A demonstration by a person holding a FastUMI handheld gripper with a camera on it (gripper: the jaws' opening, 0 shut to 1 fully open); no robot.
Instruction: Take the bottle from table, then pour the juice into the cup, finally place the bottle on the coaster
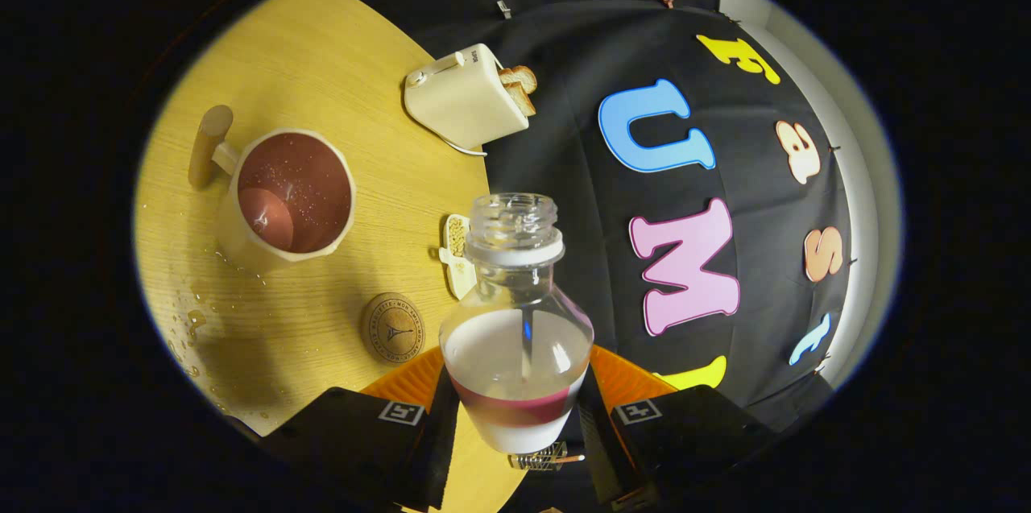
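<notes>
1. Gripper [515, 416]: both fingers pressed against the lower body of the bottle, clamped on it from either side; view rolled, so the table runs up one side.
2. Bottle [515, 352]: clear, uncapped, held between the fingers, neck pointing forward away from them; only a little reddish juice [515, 408] left, pooled low in the body near the fingers.
3. Coaster [392, 328]: round, cork-coloured, printed, flat on the table [322, 54], just ahead of the fingers and beside the bottle's body; nothing on it yet.
4. Droplets [193, 320]: scattered wet spots on the table beside the cup's base, near the coaster.
5. Small dish [457, 255]: pale, holding what look like grains, just beyond the coaster, partly behind the bottle neck.
6. Cup [286, 199]: cream mug with wooden handle, reddish juice inside; pouring judged largely done, placing left.
7. Toaster [467, 98]: cream, two slices standing in it, farthest off, at the table's far edge.
8. Risks, as judgement: open neck could drip remaining juice if tipped on the way; wet table could let the base slide; off-centre or tilted set-down could leave the bottle half off the coaster or topple it; swing could clip the dish.
</notes>
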